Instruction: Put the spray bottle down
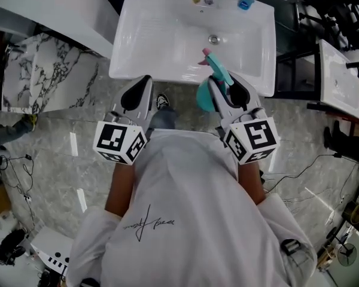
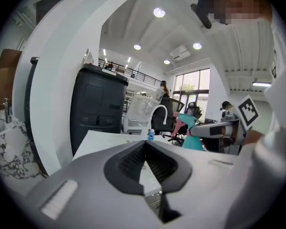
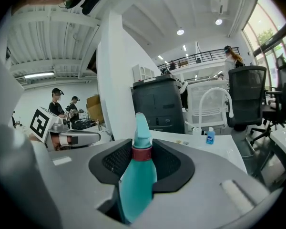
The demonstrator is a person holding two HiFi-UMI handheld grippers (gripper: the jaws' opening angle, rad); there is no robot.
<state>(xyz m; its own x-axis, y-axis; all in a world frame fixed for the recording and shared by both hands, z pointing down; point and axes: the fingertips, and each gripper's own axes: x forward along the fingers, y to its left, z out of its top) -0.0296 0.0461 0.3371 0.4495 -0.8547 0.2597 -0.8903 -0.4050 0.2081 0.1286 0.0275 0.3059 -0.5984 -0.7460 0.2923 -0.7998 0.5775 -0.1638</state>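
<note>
- Right gripper: jaws clamped on neck of spray bottle.
- Bottle up in air, by near edge of sink, not set down yet.
- Left gripper: jaws together, nothing in them.
- Let go too high: bottle drops, tips, rolls into bowl.
- Set on thin rim: may slide off to floor.
- Put at back: may bump small blue bottle.
- Bottom not flat when let go: falls over.
</note>
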